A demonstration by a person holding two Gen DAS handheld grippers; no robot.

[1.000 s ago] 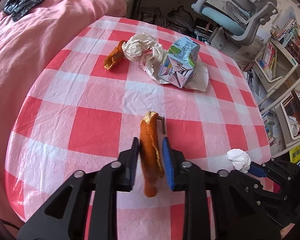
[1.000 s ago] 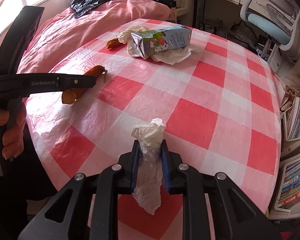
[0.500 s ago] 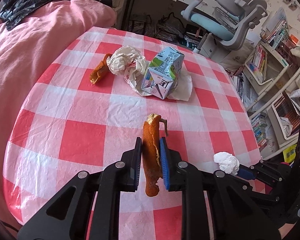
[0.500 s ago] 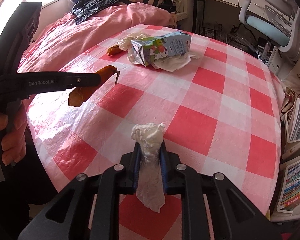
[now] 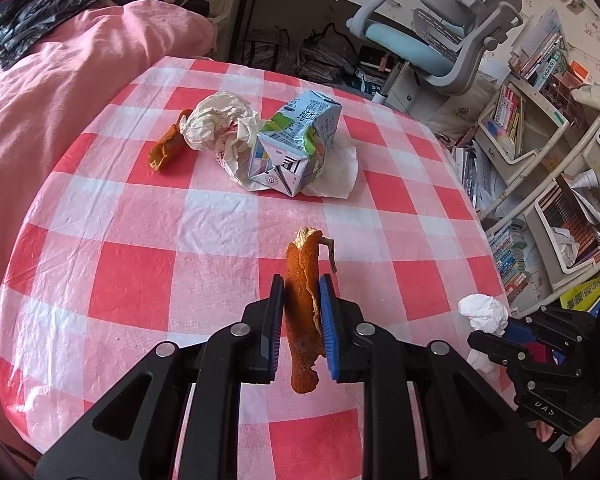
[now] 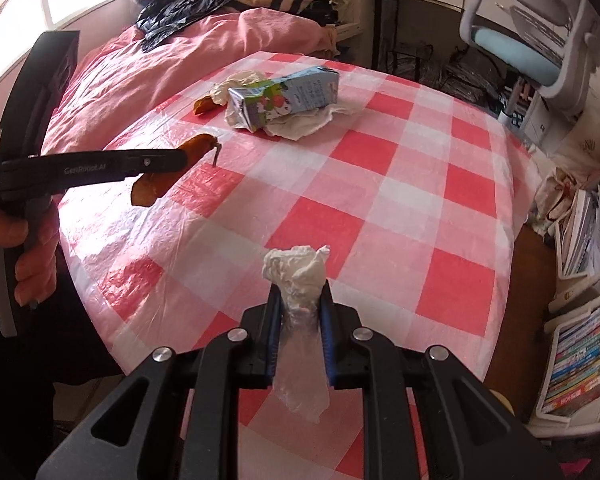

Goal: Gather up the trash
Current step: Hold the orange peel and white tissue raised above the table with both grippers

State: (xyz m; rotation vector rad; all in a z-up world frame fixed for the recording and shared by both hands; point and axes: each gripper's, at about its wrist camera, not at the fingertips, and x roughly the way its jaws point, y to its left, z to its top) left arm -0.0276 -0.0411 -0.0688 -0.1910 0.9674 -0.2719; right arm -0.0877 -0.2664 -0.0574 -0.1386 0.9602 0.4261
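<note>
My left gripper point(image 5: 302, 294) is shut on an orange peel strip point(image 5: 302, 300) and holds it above the checked tablecloth point(image 5: 140, 240); it shows in the right wrist view point(image 6: 182, 160) too. My right gripper point(image 6: 299, 300) is shut on a crumpled white tissue point(image 6: 296, 270) above the table's near edge, also seen in the left wrist view point(image 5: 484, 314). At the table's far side lie a crushed milk carton point(image 5: 294, 146), a crumpled paper wrapper point(image 5: 216, 120), a flat white napkin point(image 5: 336, 172) under the carton, and a second orange peel point(image 5: 166, 148).
A pink quilt point(image 5: 52, 80) with a black bag point(image 5: 48, 4) borders the table on the left. An office chair point(image 5: 440, 40) stands beyond the table. Bookshelves point(image 5: 540, 140) crowd the right side.
Both grippers have risen and drawn back from the table with their loads still held. The trash pile looks farther away.
</note>
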